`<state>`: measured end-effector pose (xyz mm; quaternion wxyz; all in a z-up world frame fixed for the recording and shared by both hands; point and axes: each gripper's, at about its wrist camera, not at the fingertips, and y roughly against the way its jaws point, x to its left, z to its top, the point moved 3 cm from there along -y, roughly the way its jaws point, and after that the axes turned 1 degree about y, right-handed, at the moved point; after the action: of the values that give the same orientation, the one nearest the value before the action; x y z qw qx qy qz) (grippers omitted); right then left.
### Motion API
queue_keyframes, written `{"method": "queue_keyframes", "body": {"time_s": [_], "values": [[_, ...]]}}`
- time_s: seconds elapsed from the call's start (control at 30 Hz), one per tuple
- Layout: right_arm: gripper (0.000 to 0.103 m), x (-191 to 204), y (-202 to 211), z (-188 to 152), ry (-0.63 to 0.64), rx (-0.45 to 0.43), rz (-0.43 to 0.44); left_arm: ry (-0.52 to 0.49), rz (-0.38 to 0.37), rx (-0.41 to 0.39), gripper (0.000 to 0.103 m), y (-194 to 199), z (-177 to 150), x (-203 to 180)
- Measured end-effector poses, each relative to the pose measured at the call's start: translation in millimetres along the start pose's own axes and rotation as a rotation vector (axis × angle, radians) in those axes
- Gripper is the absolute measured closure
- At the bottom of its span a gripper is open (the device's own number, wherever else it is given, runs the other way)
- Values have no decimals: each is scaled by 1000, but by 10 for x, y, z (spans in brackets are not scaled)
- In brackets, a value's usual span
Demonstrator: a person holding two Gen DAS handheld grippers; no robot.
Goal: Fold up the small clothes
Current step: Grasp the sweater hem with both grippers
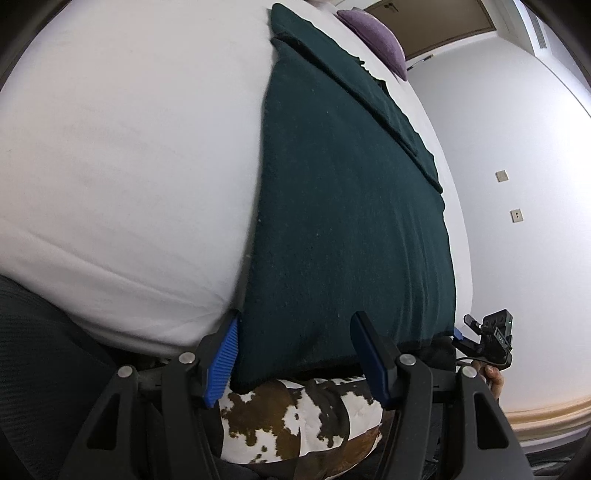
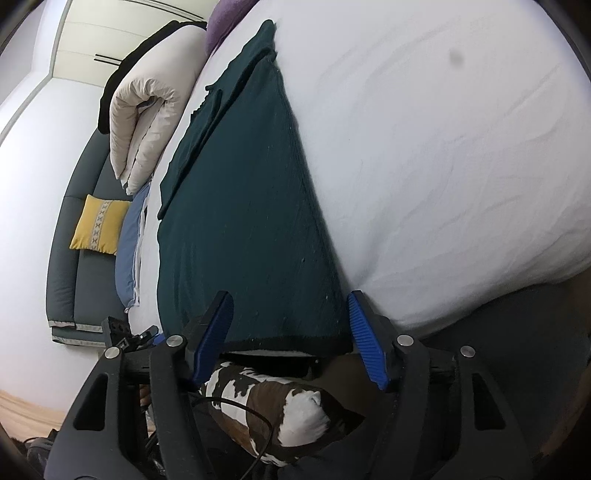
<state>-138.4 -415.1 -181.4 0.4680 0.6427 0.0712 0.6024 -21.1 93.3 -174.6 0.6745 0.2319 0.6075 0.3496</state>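
On the white bed [image 1: 110,166] a dark green garment [image 1: 343,221] lies flat, its long axis running from the near edge of the mattress away toward a purple cushion [image 1: 376,33] at the far end. A narrower folded part — a sleeve, it seems — lies along its outer side. The garment's hem reaches the near edge of the bed and hangs just over it, above a brown-and-white patterned cloth [image 1: 295,417]. One long side of the garment has broad bare sheet beside it; the other runs close to the bed's side edge, with a white wall [image 1: 517,147] beyond. The left gripper [image 1: 295,358] stands at one near corner of the hem, the right gripper [image 2: 291,336] at the other. Both have their fingers spread fairly wide, the hem lying between the pads without being pinched. Off that same side edge of the bed stand a folded cream duvet [image 2: 147,110] and a yellow cushion [image 2: 98,229].
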Motion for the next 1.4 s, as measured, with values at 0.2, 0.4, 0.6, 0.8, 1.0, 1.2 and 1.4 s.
{"method": "queue_keyframes", "body": {"time_s": [0.2,0.4,0.6,0.8,1.0,1.2,1.4], "values": [[45,-34,-12,40,-18,13,19,10,4,8,50,-36,17,-6],[47,-88,-15,74,-31,19,34,16,11,21,67,-1,-34,72],[50,-62,-32,77,-25,30,28,-3,26,22,67,-26,-65,62],[52,-49,-65,107,-18,44,26,-6,46,30,80,-62,-88,66],[63,-70,-96,147,-19,51,16,-16,67,35,93,-88,-98,50],[69,-125,-93,166,-29,51,19,-26,72,31,95,-45,-101,58],[73,-186,-87,146,-62,37,49,5,59,3,96,-4,-111,50]]}}
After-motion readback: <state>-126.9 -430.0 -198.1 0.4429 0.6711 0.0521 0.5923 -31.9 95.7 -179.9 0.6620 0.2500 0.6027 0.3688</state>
